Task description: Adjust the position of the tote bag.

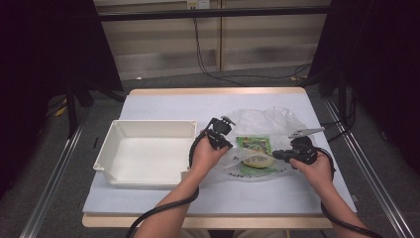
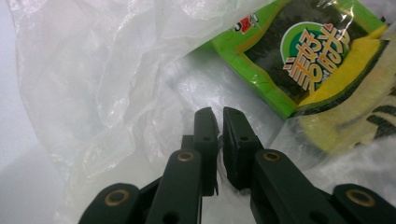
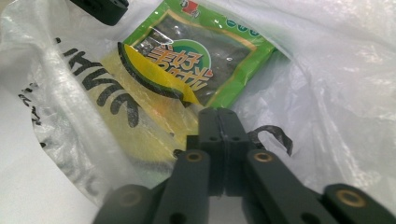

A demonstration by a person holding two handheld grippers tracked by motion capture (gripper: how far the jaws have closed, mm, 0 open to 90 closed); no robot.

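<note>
Unpacking: both grippers, left (image 1: 224, 144) and right (image 1: 278, 154), pinch the plastic bag (image 1: 277, 121) closed-jawed either side of the seaweed packet (image 1: 253, 145) (mouth next needs spreading).

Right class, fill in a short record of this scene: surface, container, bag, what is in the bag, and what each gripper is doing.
surface: table with a pale cover
container: white bin, at the left
bag: clear plastic bag, crumpled, right of the bin
contents: green packet with a yellow item partly over it
left gripper: fingers pinched on the bag film
right gripper: fingers shut on the bag film near the packet
</note>
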